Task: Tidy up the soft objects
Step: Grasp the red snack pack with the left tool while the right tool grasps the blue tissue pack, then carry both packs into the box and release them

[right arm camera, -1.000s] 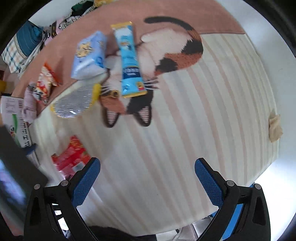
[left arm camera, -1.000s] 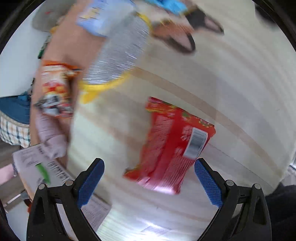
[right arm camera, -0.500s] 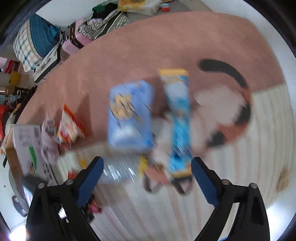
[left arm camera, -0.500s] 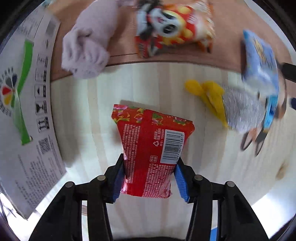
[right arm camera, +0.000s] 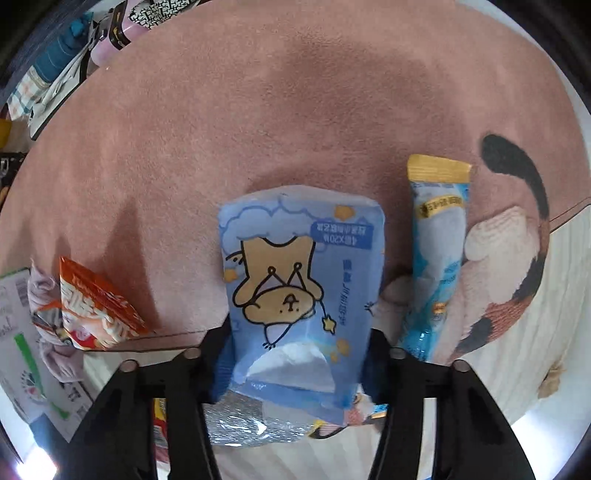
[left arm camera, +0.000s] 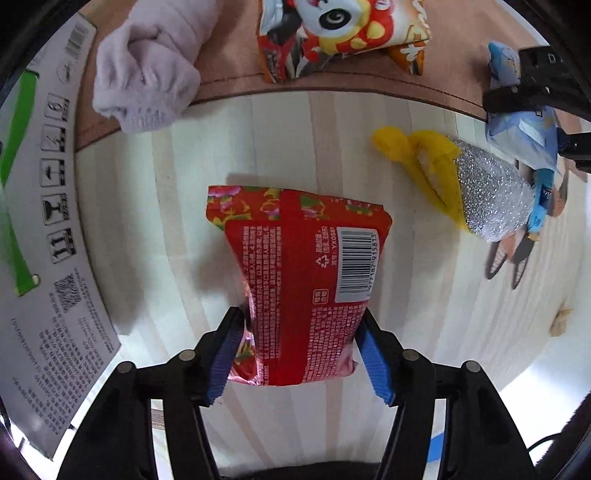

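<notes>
My left gripper is shut on a red snack packet with a barcode, which lies on the striped cream rug. My right gripper is shut on a light blue tissue pack with a cartoon dog, at the edge of the pink rug area. The right gripper and blue pack also show in the left wrist view at the far right.
A lilac sock, an orange panda snack bag, a yellow-and-silver bag and a white cardboard box lie around. A blue stick packet lies right of the tissue pack. The orange bag is at left.
My left gripper swung over the red packet and closed on it. My right gripper moved forward to the blue tissue pack and closed on it.
</notes>
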Demonstrator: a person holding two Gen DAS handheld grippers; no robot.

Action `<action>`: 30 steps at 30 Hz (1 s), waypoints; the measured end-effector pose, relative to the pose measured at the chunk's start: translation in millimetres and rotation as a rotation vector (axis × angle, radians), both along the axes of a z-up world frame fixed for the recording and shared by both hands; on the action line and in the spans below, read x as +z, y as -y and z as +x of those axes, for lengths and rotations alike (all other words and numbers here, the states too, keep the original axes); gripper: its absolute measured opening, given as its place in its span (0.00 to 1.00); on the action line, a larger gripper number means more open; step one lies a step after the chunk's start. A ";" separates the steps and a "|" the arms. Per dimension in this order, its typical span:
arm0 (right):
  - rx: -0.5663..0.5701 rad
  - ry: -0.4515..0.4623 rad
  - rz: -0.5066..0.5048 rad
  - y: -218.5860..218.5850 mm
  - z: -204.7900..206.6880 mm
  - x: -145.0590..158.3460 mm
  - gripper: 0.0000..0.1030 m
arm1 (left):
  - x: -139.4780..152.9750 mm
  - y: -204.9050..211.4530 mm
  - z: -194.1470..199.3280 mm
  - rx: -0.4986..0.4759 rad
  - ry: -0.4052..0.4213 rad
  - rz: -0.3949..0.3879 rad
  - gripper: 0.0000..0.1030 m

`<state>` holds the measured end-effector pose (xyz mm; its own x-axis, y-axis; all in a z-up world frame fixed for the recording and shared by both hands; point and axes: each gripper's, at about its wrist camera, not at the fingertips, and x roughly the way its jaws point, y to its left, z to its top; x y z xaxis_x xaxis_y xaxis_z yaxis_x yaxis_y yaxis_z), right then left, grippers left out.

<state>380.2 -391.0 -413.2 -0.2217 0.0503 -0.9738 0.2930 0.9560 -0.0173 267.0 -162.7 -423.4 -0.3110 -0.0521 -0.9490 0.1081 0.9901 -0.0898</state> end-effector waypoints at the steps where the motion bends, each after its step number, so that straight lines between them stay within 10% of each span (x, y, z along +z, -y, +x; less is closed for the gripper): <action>1: 0.003 0.002 0.000 -0.8 -2.7 1.2 0.46 | 2.6 4.5 -1.6 -0.009 0.011 0.007 0.47; 14: 0.014 0.192 0.095 -26.8 -52.7 113.0 0.40 | 128.8 -13.8 -6.7 0.033 0.287 -0.086 0.42; 22: 0.107 0.306 0.237 -124.4 -79.6 196.9 0.40 | 233.1 -124.9 15.5 0.155 0.451 -0.123 0.42; 30: 0.200 0.282 0.334 -286.9 -100.1 187.5 0.40 | 209.8 -264.0 39.5 0.265 0.413 -0.012 0.42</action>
<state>280.1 -104.1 -225.8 0.0114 0.3544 -0.9350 0.0522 0.9336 0.3545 306.6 101.3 -213.6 0.1171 -0.0905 -0.9890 -0.1181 0.9875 -0.1043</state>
